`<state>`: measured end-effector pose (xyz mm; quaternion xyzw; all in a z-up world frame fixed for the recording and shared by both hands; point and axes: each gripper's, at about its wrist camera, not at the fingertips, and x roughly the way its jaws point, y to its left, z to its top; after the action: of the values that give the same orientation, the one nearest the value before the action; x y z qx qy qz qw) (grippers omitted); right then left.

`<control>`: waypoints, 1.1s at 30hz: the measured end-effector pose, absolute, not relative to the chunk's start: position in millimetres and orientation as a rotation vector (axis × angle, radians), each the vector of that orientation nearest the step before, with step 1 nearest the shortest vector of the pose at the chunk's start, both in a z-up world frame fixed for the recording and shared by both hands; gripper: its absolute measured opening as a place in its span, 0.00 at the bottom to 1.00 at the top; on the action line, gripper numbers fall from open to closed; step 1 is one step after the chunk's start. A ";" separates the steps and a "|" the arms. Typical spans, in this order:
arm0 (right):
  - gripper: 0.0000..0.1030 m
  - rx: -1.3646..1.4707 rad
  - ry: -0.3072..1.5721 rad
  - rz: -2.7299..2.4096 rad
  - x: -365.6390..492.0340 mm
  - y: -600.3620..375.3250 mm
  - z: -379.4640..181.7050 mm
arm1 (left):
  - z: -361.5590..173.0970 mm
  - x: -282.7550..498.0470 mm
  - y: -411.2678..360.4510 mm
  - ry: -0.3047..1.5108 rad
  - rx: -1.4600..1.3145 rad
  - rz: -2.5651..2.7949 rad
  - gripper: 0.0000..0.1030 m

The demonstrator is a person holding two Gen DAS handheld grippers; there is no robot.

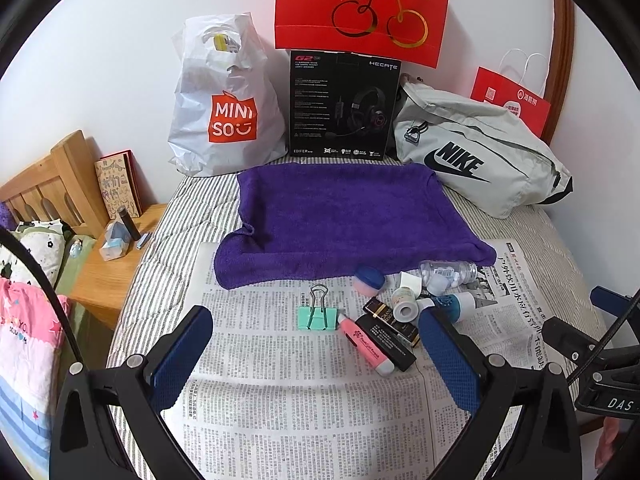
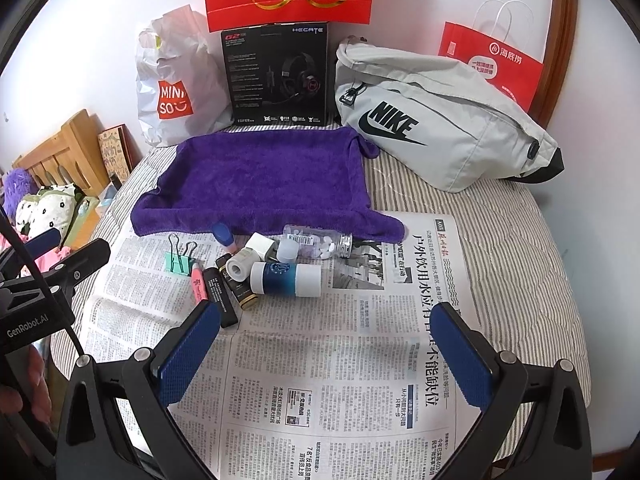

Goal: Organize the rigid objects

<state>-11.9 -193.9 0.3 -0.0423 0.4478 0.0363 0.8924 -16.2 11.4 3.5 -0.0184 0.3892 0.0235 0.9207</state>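
Small rigid items lie clustered on a newspaper (image 1: 304,400) (image 2: 340,360) on the bed: a green binder clip (image 1: 317,316) (image 2: 179,260), a pink highlighter (image 1: 366,346) (image 2: 198,280), a black box (image 1: 386,342) (image 2: 220,296), a blue-and-white bottle (image 2: 286,279) (image 1: 454,306), a clear pill bottle (image 2: 316,242) (image 1: 448,274), a white tape roll (image 2: 239,268) (image 1: 405,308) and a blue-capped pink jar (image 1: 370,280) (image 2: 224,234). A purple towel (image 1: 344,216) (image 2: 260,184) lies spread behind them. My left gripper (image 1: 316,344) is open and empty, just before the clip. My right gripper (image 2: 326,336) is open and empty, below the bottle.
Along the wall stand a Miniso bag (image 1: 224,100), a black headset box (image 1: 344,104), a red gift bag (image 1: 360,8), a grey Nike bag (image 1: 480,152) and a red paper bag (image 2: 492,64). A wooden nightstand (image 1: 116,256) with small items sits left of the bed.
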 end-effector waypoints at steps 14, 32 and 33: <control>1.00 -0.087 0.926 0.071 -12.8 -196.2 3.6 | 0.6 -14.1 11.0 0.802 -0.038 0.047 1.00; 1.00 -0.094 0.928 0.058 -5.9 -205.4 -5.3 | -58.4 6.3 34.9 0.897 -0.072 0.081 1.00; 1.00 -0.094 0.929 0.058 -5.2 -206.3 -7.1 | -64.7 8.4 38.2 0.910 -0.077 0.085 1.00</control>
<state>-5.2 -206.3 -7.1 -0.0454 0.4479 0.0280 0.8925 8.4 38.2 -64.7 -0.0370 0.4391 0.0412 0.8967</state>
